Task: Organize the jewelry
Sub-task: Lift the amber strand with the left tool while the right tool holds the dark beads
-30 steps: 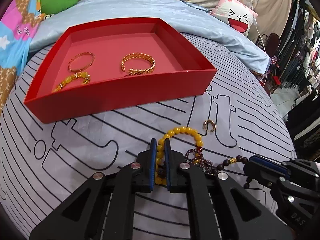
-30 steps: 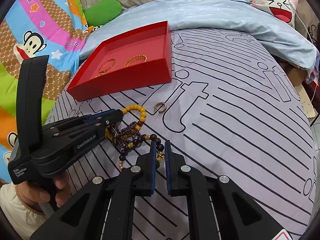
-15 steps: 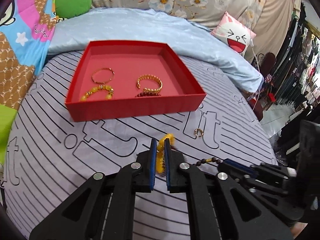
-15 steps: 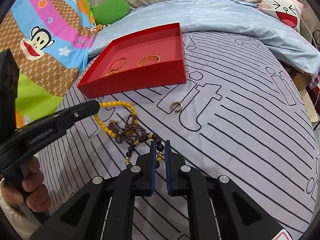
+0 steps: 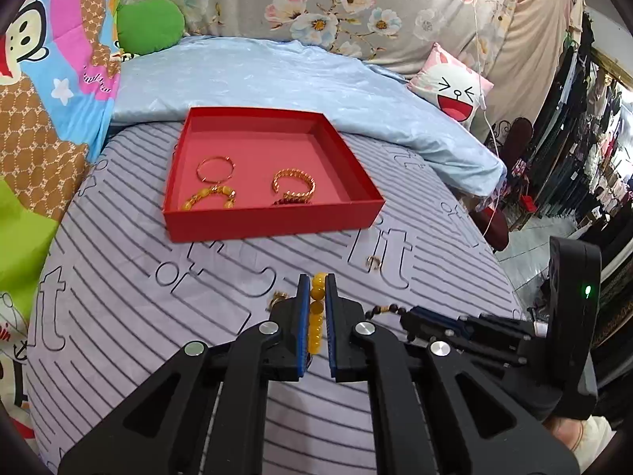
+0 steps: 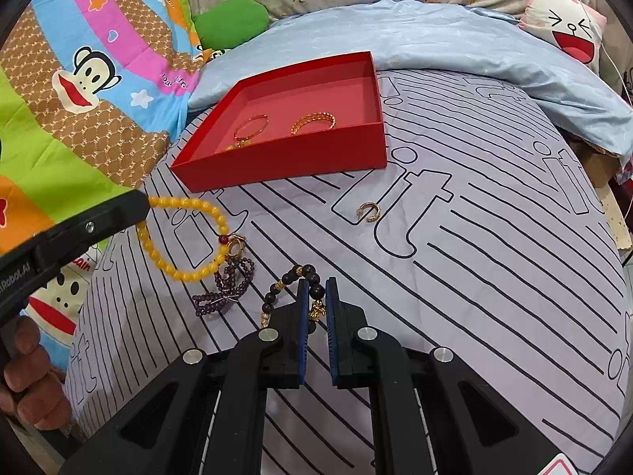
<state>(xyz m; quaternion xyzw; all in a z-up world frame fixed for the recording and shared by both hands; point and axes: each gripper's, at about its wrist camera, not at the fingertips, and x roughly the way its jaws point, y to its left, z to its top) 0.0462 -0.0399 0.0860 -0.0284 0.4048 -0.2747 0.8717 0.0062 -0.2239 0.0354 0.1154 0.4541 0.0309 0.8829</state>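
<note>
In the left wrist view my left gripper (image 5: 317, 282) is shut on a yellow bead bracelet (image 5: 316, 322), held above the striped bed. From the right wrist view, that bracelet (image 6: 186, 273) hangs as a loop from the left gripper (image 6: 142, 206), and its gold charm (image 6: 236, 243) touches a purple bead strand (image 6: 225, 293) lying on the sheet. My right gripper (image 6: 316, 283) is shut on a dark bead bracelet (image 6: 294, 273) low on the bed. The red tray (image 5: 273, 222) holds a thin gold bangle (image 5: 215, 169), a gold cuff (image 5: 293, 186) and a yellow-stone bracelet (image 5: 209, 200).
A small gold ring (image 6: 368, 212) lies on the sheet between the tray and my right gripper. A light blue quilt (image 5: 257, 75) bunches behind the tray, with a cartoon pillow (image 5: 455, 91) at the back right. The bed edge drops off at the right.
My left gripper rose and drew back, lifting the yellow bead bracelet off the sheet and away from the dark beads. The right gripper stayed put on the dark bracelet.
</note>
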